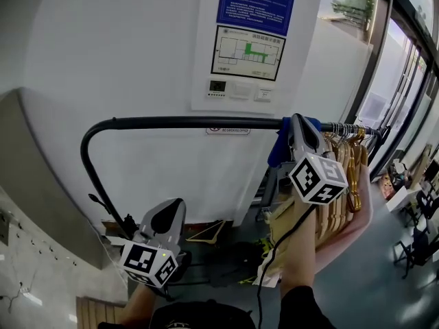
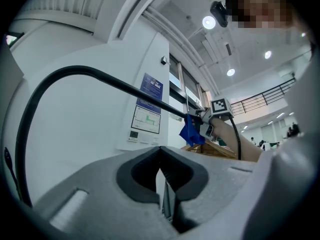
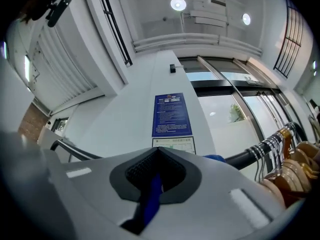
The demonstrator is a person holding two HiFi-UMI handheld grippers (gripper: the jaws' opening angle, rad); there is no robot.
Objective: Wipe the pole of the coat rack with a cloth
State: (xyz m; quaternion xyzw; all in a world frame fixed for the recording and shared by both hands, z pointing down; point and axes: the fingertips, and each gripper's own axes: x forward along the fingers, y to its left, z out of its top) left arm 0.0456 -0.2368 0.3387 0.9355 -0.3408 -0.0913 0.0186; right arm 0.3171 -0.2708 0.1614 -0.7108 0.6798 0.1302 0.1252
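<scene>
So the right gripper (image 3: 159,154) fills the whole 6 o'clock side, and its jaws are pinched together on a strip of blue cloth (image 3: 150,199) that runs down between the dark pads. A bit more of it pokes over the gripper's top edge towards 4 o'clock, right up against the black pole (image 3: 245,159). The pole shows again at 9 o'clock, curving off. Wooden hangers (image 3: 287,169) with metal hooks are bunched on it at 3-4 o'clock. Dead centre on the white wall there's a blue notice (image 3: 172,115) with a floor plan sheet (image 3: 173,144) just under it. Ceiling lights (image 3: 178,4) glow at 12.
</scene>
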